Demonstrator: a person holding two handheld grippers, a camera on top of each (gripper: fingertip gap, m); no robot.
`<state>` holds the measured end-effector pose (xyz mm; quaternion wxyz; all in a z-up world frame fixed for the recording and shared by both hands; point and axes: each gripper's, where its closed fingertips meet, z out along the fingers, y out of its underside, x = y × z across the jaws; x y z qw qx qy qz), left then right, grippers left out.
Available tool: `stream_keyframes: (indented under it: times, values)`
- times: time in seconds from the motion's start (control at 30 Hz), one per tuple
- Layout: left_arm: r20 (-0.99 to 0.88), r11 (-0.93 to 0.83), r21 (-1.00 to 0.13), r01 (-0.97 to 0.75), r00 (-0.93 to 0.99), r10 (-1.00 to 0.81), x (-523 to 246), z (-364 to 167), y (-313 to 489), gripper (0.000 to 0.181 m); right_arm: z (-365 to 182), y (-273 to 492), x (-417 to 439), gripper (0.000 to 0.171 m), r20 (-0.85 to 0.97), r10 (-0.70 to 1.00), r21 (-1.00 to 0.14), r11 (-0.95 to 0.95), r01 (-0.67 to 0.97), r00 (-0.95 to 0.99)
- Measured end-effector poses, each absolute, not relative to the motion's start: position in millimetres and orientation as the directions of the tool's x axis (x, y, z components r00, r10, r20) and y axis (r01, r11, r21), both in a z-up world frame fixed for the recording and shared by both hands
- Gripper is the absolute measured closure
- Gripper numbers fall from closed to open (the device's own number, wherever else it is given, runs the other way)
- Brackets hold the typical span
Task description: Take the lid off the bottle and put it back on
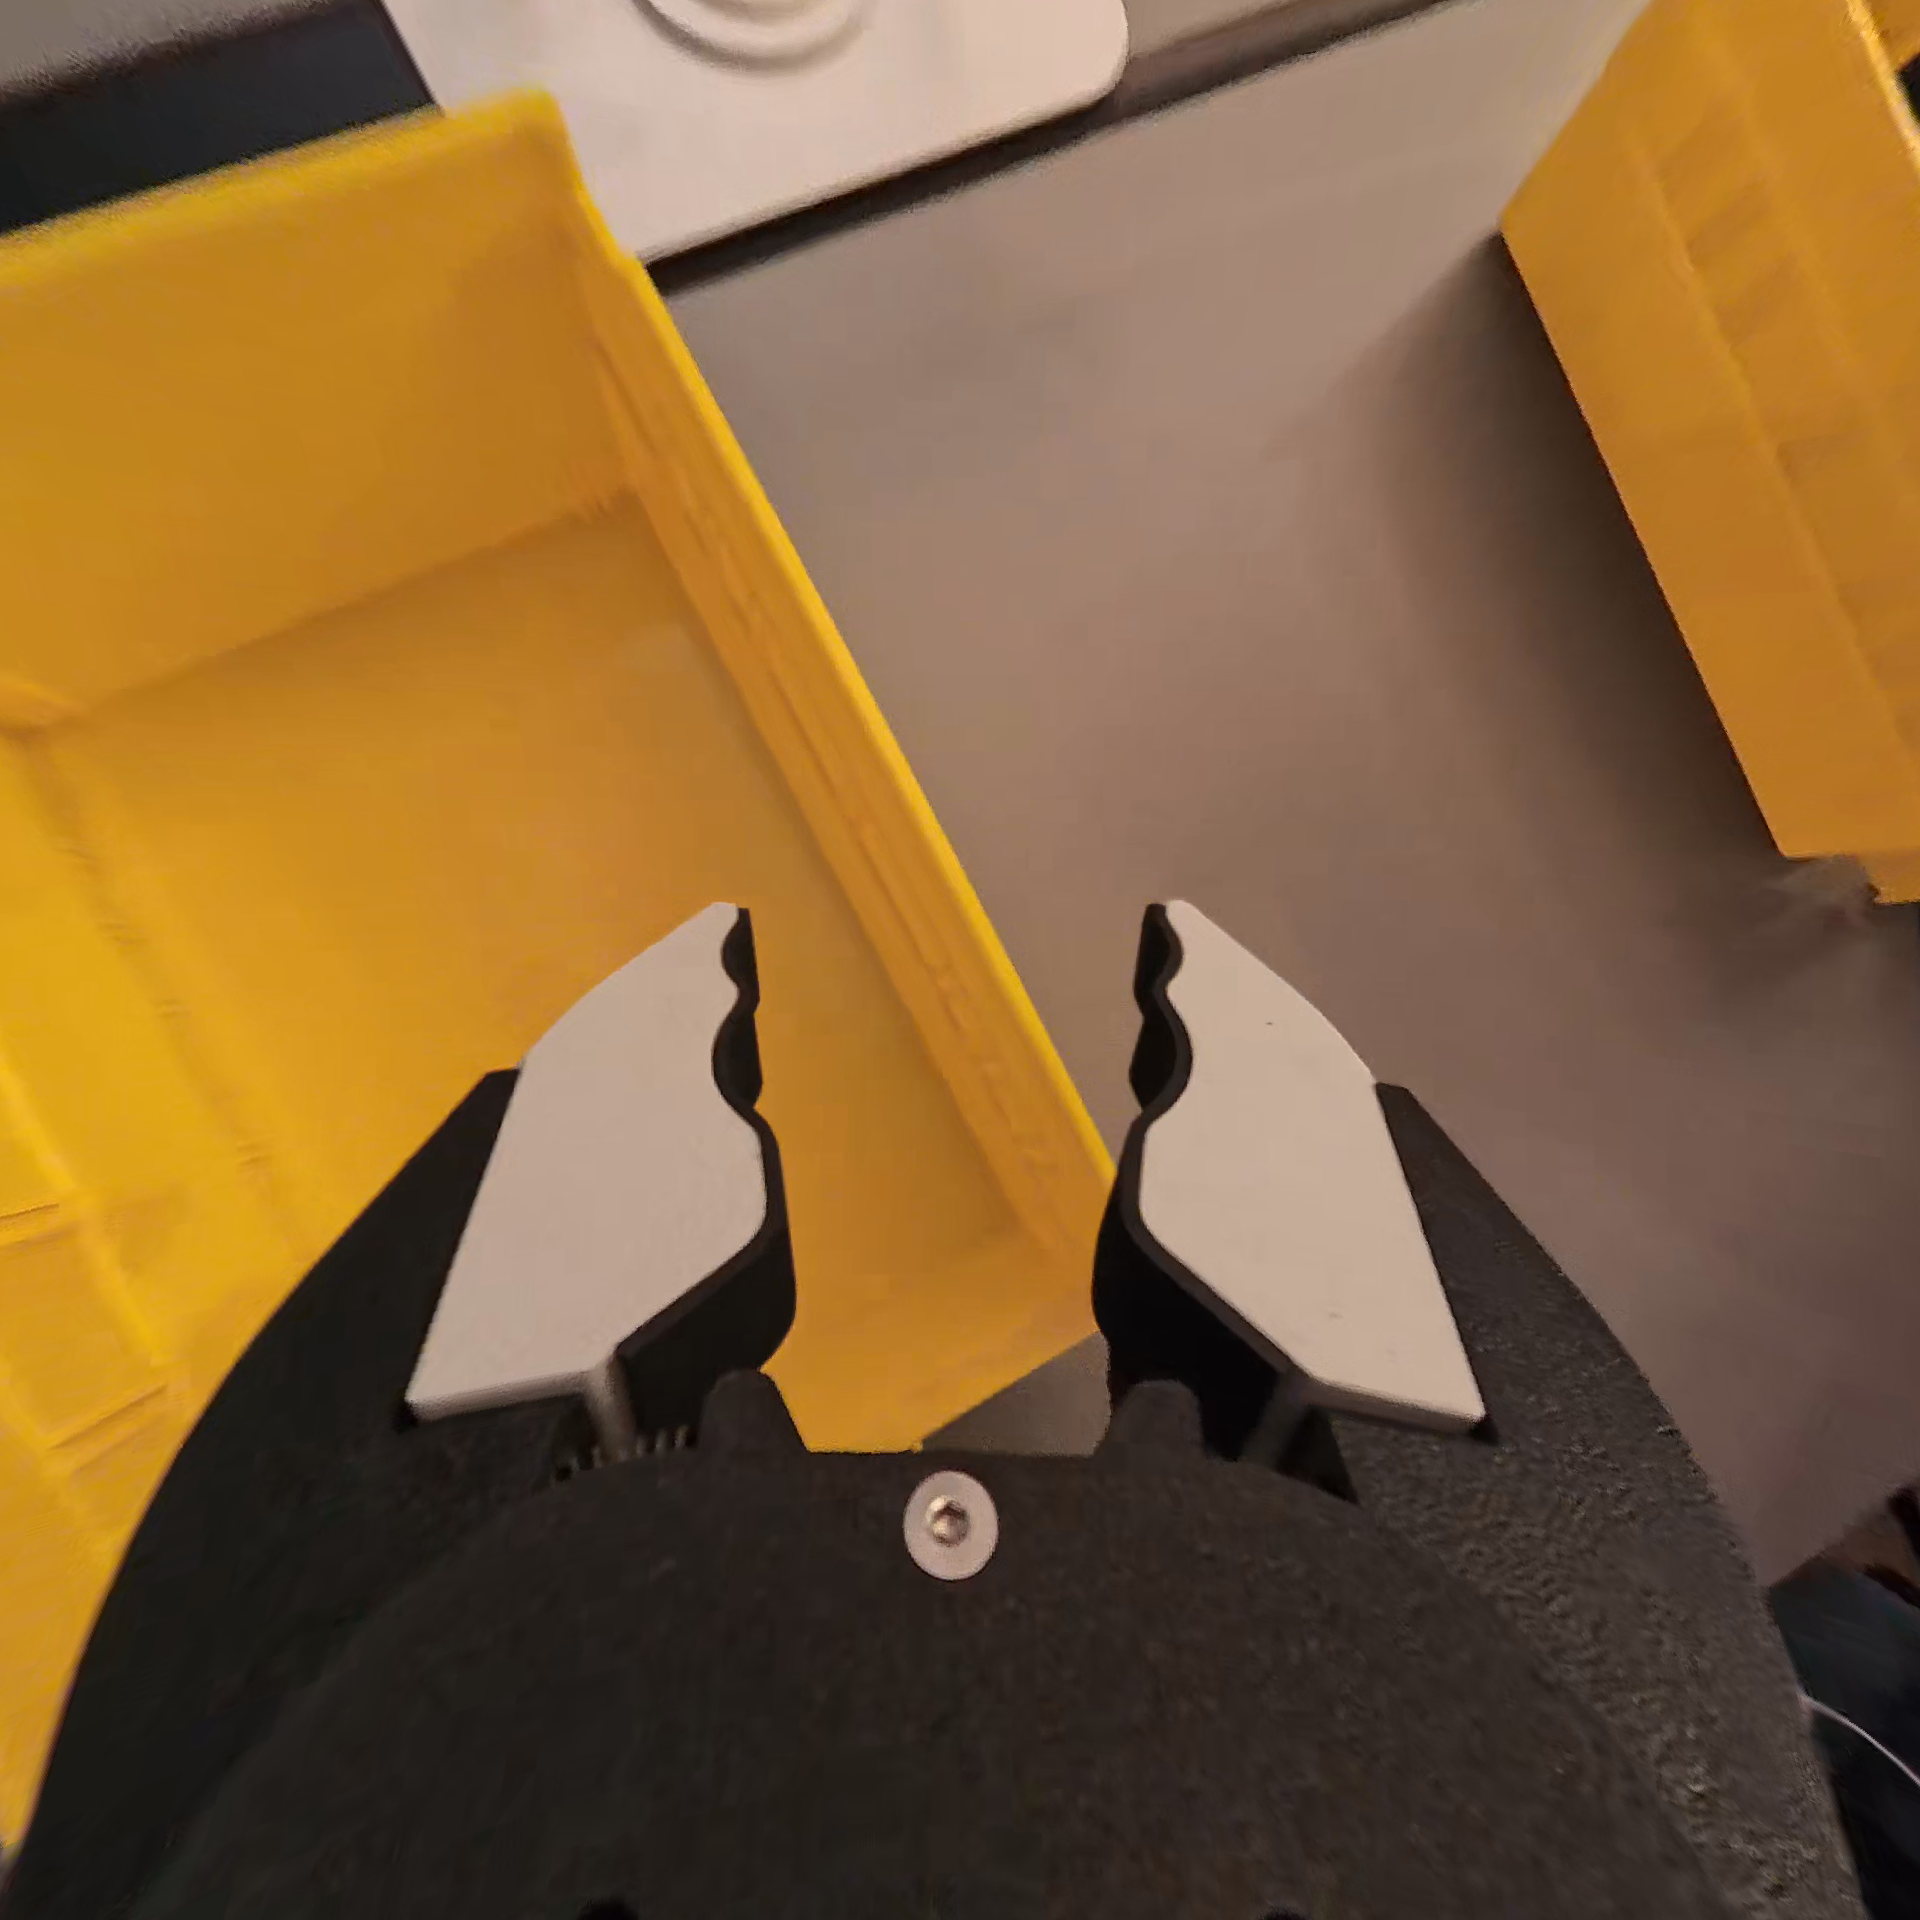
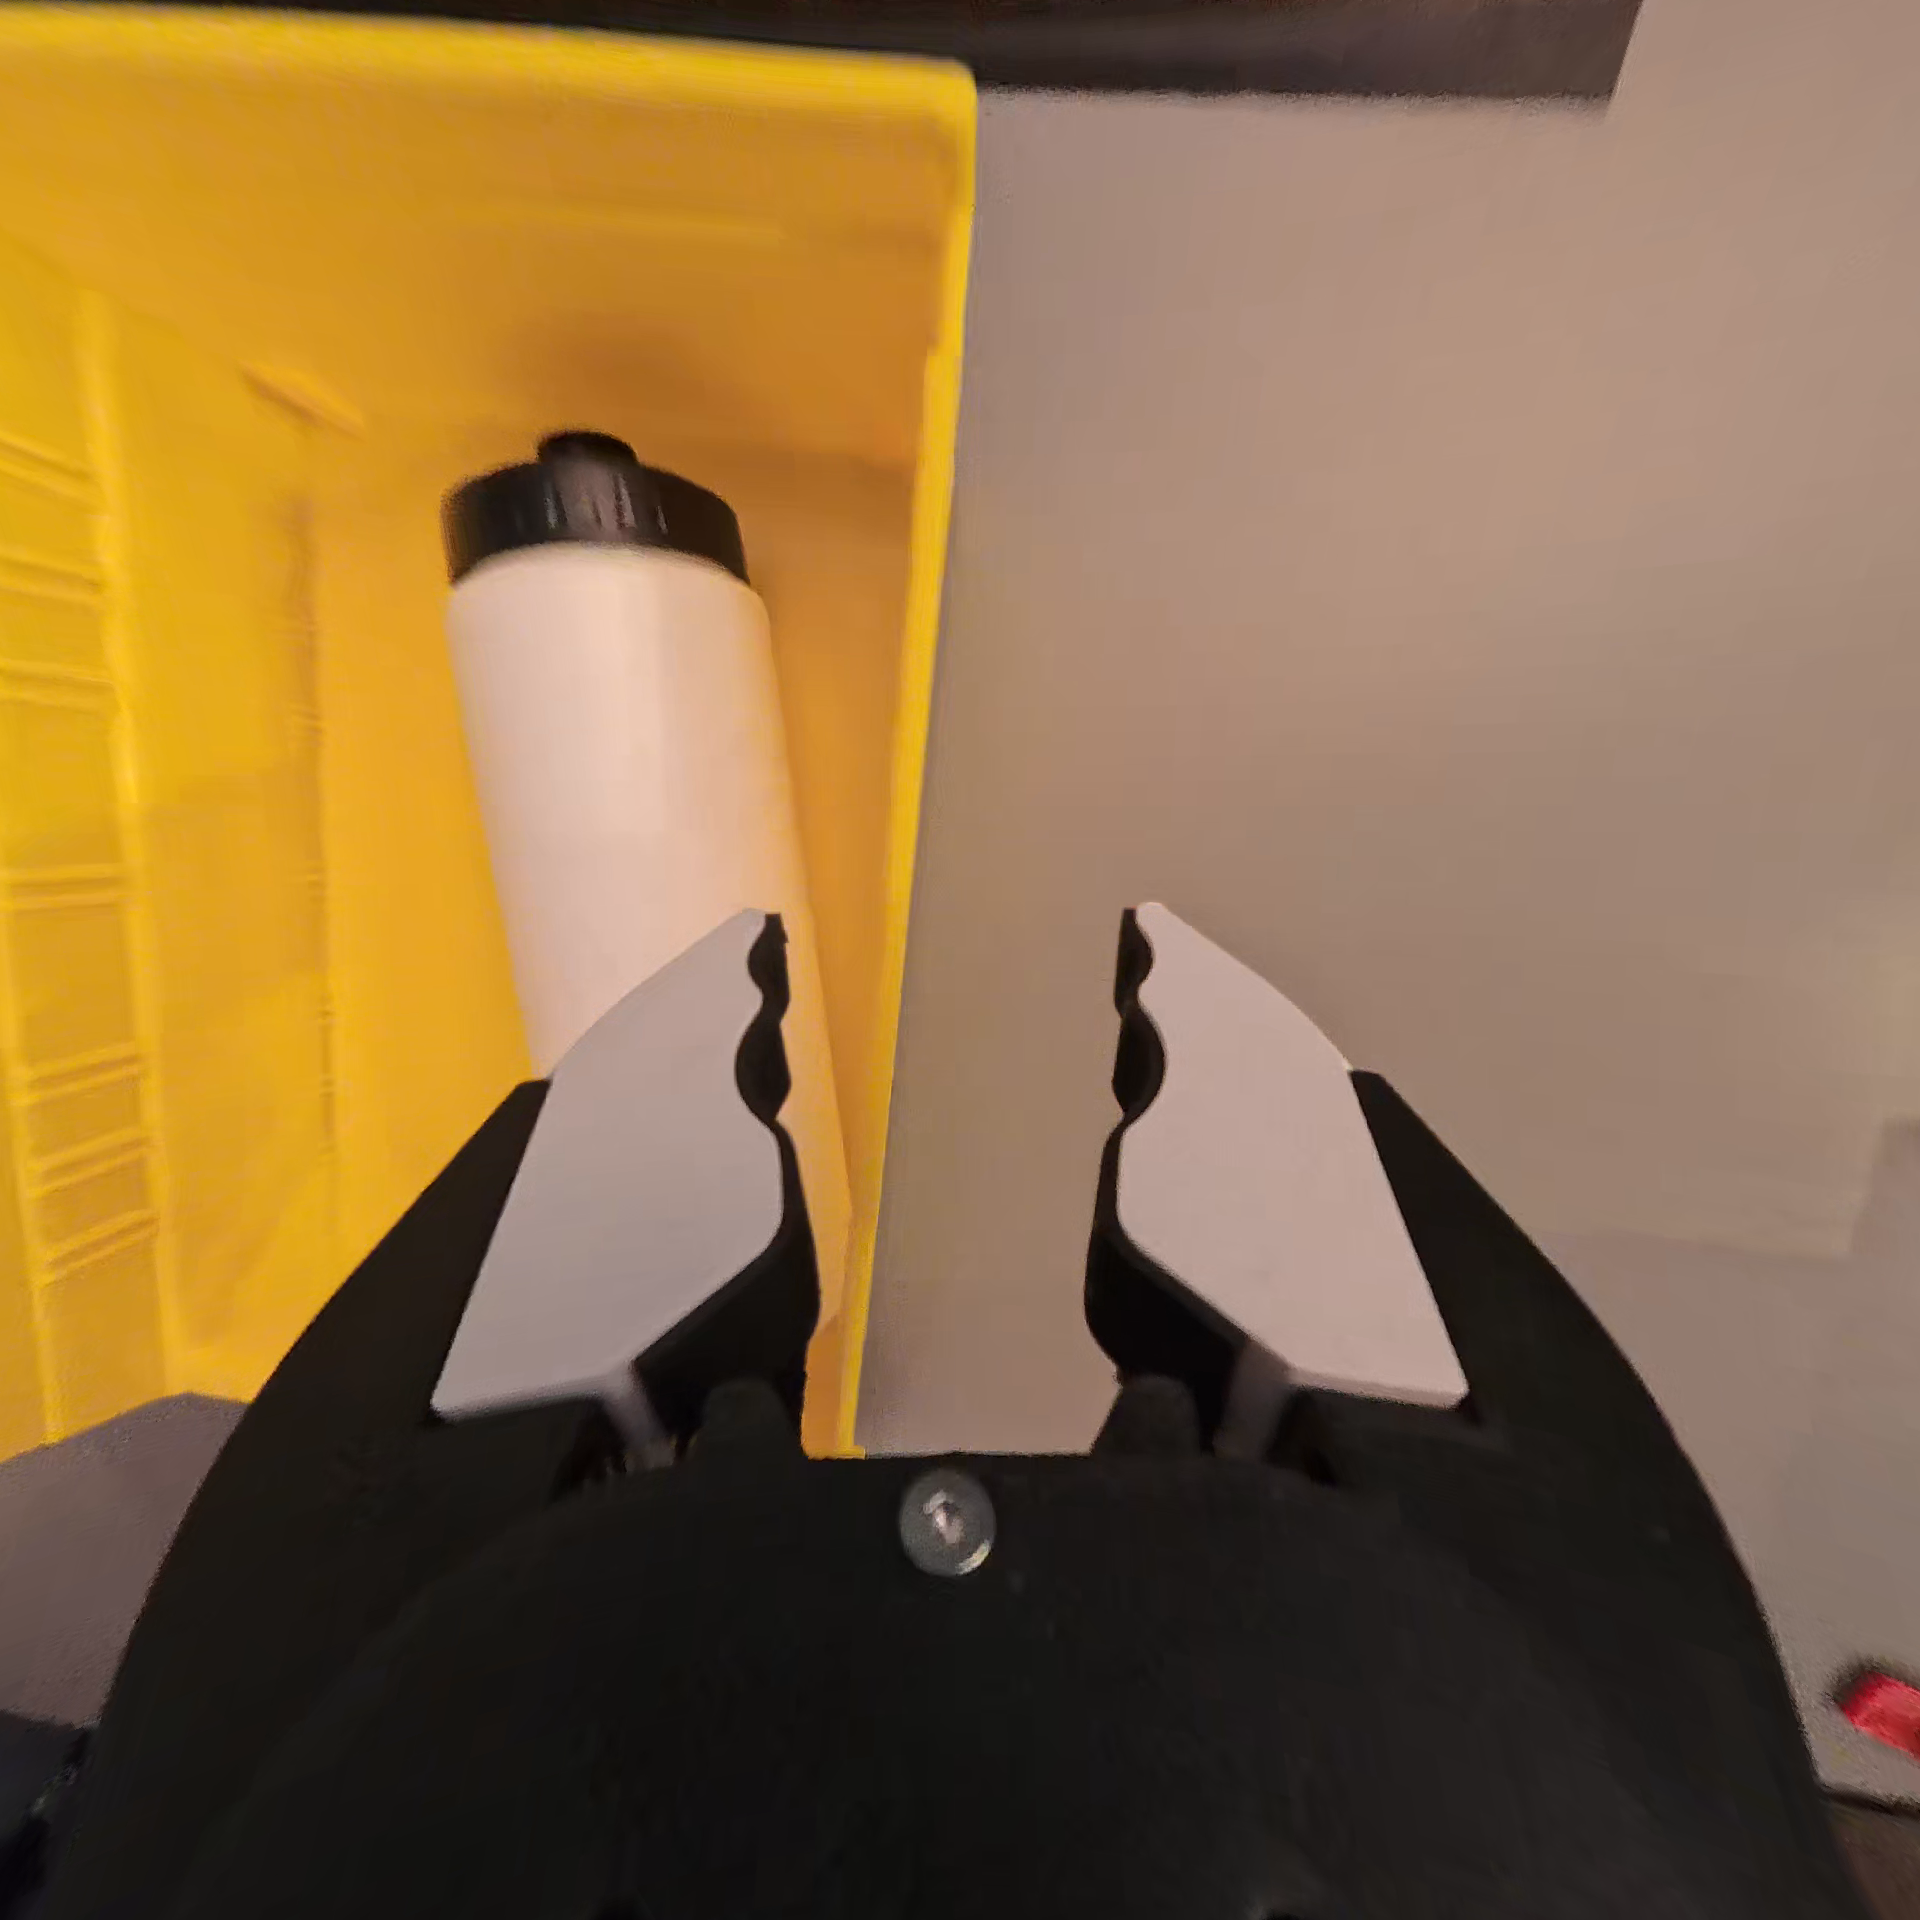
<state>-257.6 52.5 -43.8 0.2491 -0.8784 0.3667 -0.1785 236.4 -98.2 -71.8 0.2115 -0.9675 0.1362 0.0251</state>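
A white bottle (image 2: 623, 769) with a black lid (image 2: 594, 520) lies on its side in a yellow bin (image 2: 312, 312), lid pointing away from me. My right gripper (image 2: 951, 920) is open and empty, above the bin's right wall, with its left finger (image 2: 644, 1143) over the bottle's base end. My left gripper (image 1: 945, 914) is open and empty, over the near right corner of another yellow bin (image 1: 312, 675), whose visible inside holds nothing. No bottle shows in the left wrist view.
A grey tabletop (image 1: 1195, 623) lies between the bins. A second yellow bin (image 1: 1745, 468) stands at the right of the left wrist view. A white slab (image 1: 790, 94) lies at the far edge. A small red object (image 2: 1886, 1714) sits at the lower right.
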Motion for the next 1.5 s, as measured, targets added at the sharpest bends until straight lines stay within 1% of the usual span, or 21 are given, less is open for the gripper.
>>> stream_keyframes:
  times: [0.07,0.13,0.17,0.23,0.3,0.4,0.53,0.63,0.8,1.0,1.1,1.13,1.2,1.27,1.3,1.37,1.4,1.43,1.47,1.5]
  values:
    - [0.126,-0.625,-0.519,-0.583,0.671,-0.731,-254,-58,51,0.114,-84,-103,235,0.115,-0.134,-0.248,-0.348,-0.895,-0.28,0.959]
    - [0.103,-0.638,-0.466,-0.613,0.679,-0.727,-252,-71,49,0.116,-96,-109,229,0.127,-0.158,-0.234,-0.276,-0.922,-0.27,0.959]
    - [0.104,-0.637,-0.449,-0.626,0.672,-0.734,-249,-76,47,0.116,-102,-111,224,0.136,-0.178,-0.227,-0.236,-0.935,-0.266,0.957]
    - [0.111,-0.64,-0.418,-0.644,0.663,-0.74,-243,-85,43,0.121,-111,-114,209,0.161,-0.253,-0.214,-0.167,-0.951,-0.26,0.944]
    - [0.101,-0.65,-0.376,-0.661,0.668,-0.738,-242,-95,40,0.128,-117,-114,210,0.163,-0.238,-0.256,-0.122,-0.949,-0.29,0.937]
    - [0.064,-0.657,-0.331,-0.677,0.679,-0.732,-245,-105,40,0.129,-117,-111,203,0.164,-0.232,-0.287,-0.1,-0.943,-0.317,0.929]
    - [0.029,-0.654,-0.315,-0.688,0.682,-0.731,-245,-108,40,0.128,-117,-95,175,0.163,-0.261,-0.299,-0.074,-0.942,-0.328,0.918]
    - [0.007,-0.65,-0.307,-0.695,0.682,-0.732,-245,-108,39,0.125,-117,-82,144,0.163,-0.26,-0.249,-0.067,-0.959,-0.274,0.933]
    - [0.01,-0.638,-0.295,-0.711,0.666,-0.746,-241,-108,33,0.121,-117,-71,101,0.165,-0.206,-0.188,-0.055,-0.978,-0.203,0.96]
    - [0.053,-0.626,-0.294,-0.722,0.642,-0.765,-229,-107,20,0.12,-117,-64,48,0.163,-0.25,-0.113,-0.025,-0.992,-0.123,0.962]
    - [0.096,-0.617,-0.297,-0.729,0.62,-0.779,-220,-106,9,0.118,-117,-54,29,0.163,-0.263,-0.079,-0.033,-0.995,-0.091,0.962]
    - [0.119,-0.606,-0.297,-0.738,0.601,-0.79,-217,-105,4,0.118,-117,-49,26,0.163,-0.263,-0.068,-0.04,-0.996,-0.082,0.962]
    - [0.186,-0.599,-0.327,-0.731,0.571,-0.799,-212,-95,-2,0.126,-115,-43,22,0.162,-0.261,-0.052,-0.061,-0.996,-0.071,0.964]
    - [0.227,-0.603,-0.412,-0.683,0.564,-0.794,-212,-74,2,0.135,-108,-40,25,0.159,-0.222,-0.072,-0.089,-0.992,-0.094,0.972]
    - [0.221,-0.597,-0.465,-0.654,0.568,-0.793,-215,-61,8,0.135,-100,-38,30,0.151,-0.175,-0.085,-0.128,-0.986,-0.108,0.981]
    - [0.196,-0.57,-0.573,-0.589,0.576,-0.793,-226,-32,18,0.131,-73,-32,33,0.145,-0.102,-0.102,-0.246,-0.961,-0.125,0.99]
    - [0.188,-0.553,-0.623,-0.554,0.58,-0.793,-231,-16,21,0.13,-53,-25,32,0.142,-0.058,-0.102,-0.341,-0.933,-0.116,0.993]
    - [0.184,-0.536,-0.668,-0.517,0.583,-0.791,-238,-1,22,0.129,-30,-15,23,0.142,-0.032,-0.09,-0.452,-0.887,-0.095,0.995]
    - [0.181,-0.52,-0.705,-0.482,0.586,-0.79,-244,13,21,0.128,-8,-4,0,0.142,-0.05,-0.023,-0.556,-0.83,-0.047,0.998]
    - [0.18,-0.504,-0.735,-0.453,0.587,-0.789,-249,26,19,0.128,12,5,-37,0.143,-0.099,0.095,-0.639,-0.769,0.01,0.991]
